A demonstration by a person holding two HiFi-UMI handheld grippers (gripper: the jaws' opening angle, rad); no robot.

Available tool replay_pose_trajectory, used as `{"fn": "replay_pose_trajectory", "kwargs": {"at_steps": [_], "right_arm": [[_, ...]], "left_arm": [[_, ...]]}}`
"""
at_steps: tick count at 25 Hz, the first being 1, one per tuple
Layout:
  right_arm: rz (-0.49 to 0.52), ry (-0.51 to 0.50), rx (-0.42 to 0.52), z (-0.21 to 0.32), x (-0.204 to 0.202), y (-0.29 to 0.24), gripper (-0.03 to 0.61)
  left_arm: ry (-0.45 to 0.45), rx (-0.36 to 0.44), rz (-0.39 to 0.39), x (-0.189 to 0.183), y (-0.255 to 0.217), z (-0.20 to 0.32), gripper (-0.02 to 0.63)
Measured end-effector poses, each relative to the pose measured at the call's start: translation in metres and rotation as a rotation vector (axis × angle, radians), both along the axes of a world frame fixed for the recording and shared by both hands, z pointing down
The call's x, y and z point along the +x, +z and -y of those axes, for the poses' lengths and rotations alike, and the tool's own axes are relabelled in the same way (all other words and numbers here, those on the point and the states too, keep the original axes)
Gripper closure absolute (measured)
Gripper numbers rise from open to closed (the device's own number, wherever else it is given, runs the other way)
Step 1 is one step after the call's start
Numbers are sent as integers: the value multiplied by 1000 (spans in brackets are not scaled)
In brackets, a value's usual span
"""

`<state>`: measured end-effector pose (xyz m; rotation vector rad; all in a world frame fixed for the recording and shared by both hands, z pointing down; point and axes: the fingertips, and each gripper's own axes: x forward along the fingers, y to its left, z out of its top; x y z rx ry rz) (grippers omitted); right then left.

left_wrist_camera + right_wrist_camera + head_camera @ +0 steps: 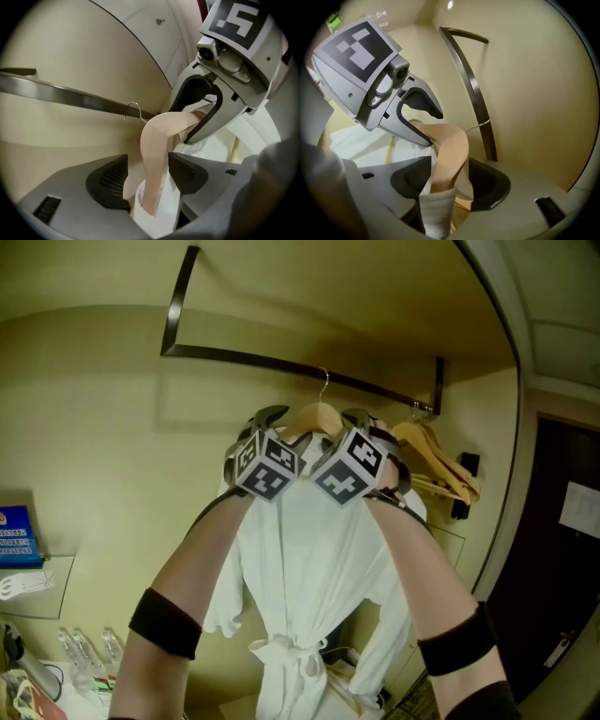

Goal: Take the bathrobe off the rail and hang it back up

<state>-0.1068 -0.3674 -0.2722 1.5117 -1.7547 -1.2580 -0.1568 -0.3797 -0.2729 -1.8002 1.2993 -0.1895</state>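
Note:
A white bathrobe [300, 559] hangs on a wooden hanger [314, 416], whose hook sits over the dark rail [281, 364]. My left gripper [267, 420] is at the hanger's left shoulder and my right gripper [361, 420] at its right shoulder, marker cubes side by side. In the left gripper view the hanger arm [157, 140] and robe cloth [157, 211] pass between the jaws of the left gripper [147, 174], which stand apart. In the right gripper view the right gripper [450, 180] also stands open around the hanger arm [450, 154].
Several empty wooden hangers [436, 460] hang at the rail's right end, close to my right arm. A dark door [553, 587] is at the right. Water bottles [89, 652] and a blue sign [17, 535] are low on the left. The wall is close behind the robe.

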Motion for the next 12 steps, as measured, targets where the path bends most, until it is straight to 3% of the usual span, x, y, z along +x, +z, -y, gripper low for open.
{"fn": "replay_pose_trajectory", "kwargs": {"at_steps": [2, 4, 12], "right_arm": [[-1, 17, -19, 7, 1, 0, 301], [-3, 27, -8, 9, 1, 0, 368], [28, 22, 23, 10, 2, -4, 390]], "left_arm": [[-1, -8, 4, 1, 0, 7, 392], [-9, 3, 10, 3, 2, 10, 454], [-17, 8, -26, 5, -1, 8, 462]]}}
